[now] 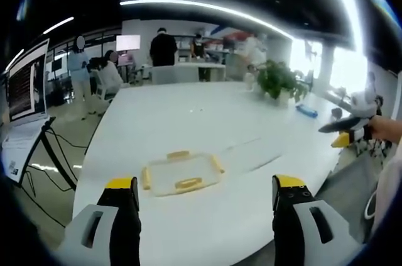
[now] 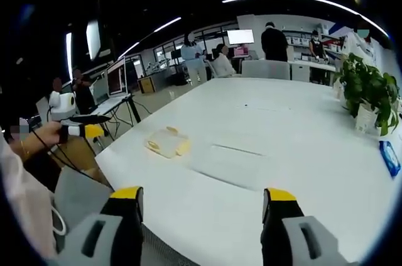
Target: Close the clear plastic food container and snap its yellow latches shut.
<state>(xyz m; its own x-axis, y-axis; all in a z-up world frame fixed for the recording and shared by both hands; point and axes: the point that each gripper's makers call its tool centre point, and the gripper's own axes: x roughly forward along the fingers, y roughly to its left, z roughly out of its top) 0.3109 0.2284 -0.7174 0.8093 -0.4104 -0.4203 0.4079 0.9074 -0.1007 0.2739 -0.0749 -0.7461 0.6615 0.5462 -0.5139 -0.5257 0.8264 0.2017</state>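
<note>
The clear plastic food container (image 1: 180,175) lies flat on the white table (image 1: 207,121), with yellow latches on its four sides; I cannot tell if they are snapped down. My left gripper (image 1: 205,184) hovers just short of it, open, jaws wide apart and empty. From the right gripper view the container (image 2: 167,143) sits near the table's left edge, well ahead and left of my right gripper (image 2: 202,195), which is open and empty. A hand holds the right gripper (image 1: 344,133) off the table's right side, and the left gripper (image 2: 81,129) off its left.
A potted plant (image 1: 279,80) (image 2: 370,93) and a small blue object (image 1: 308,110) (image 2: 389,156) stand on the far side of the table. A monitor on a stand (image 1: 25,83) is beside the table. Several people stand at desks in the background.
</note>
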